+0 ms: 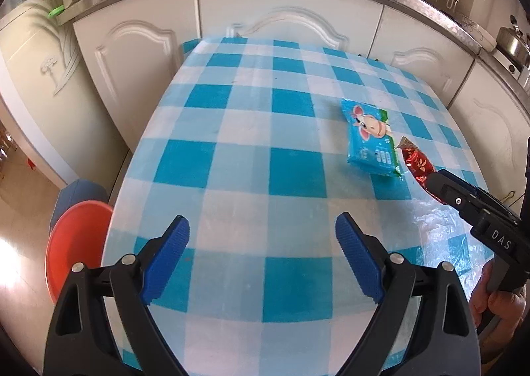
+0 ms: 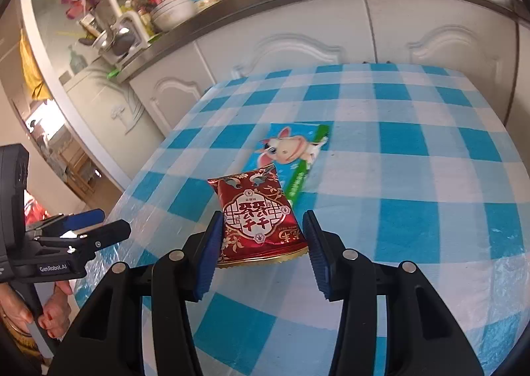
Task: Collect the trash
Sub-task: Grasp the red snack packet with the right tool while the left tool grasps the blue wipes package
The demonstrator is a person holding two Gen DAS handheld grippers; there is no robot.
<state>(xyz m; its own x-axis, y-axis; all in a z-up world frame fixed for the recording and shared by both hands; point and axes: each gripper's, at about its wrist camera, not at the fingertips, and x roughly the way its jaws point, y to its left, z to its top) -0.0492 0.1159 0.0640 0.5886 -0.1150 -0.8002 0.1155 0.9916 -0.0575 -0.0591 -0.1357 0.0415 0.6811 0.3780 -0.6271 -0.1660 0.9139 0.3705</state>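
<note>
A red snack wrapper (image 2: 258,217) lies on the blue-and-white checked table (image 2: 414,177). My right gripper (image 2: 261,243) is open with its blue pads on either side of the wrapper's near end; the left pad is close to it, the right pad stands apart. A blue wet-wipe pack with a cartoon mouse (image 2: 291,151) lies just behind the wrapper. In the left wrist view the pack (image 1: 371,141) and the wrapper (image 1: 415,164) lie at the right, with the right gripper (image 1: 440,187) over the wrapper. My left gripper (image 1: 261,253) is open and empty above the table's near part.
An orange basin (image 1: 73,250) sits on a blue stool left of the table, below its edge. White kitchen cabinets (image 1: 281,12) stand behind the table under a worktop with pots and pans. A fridge (image 1: 36,78) stands at the left.
</note>
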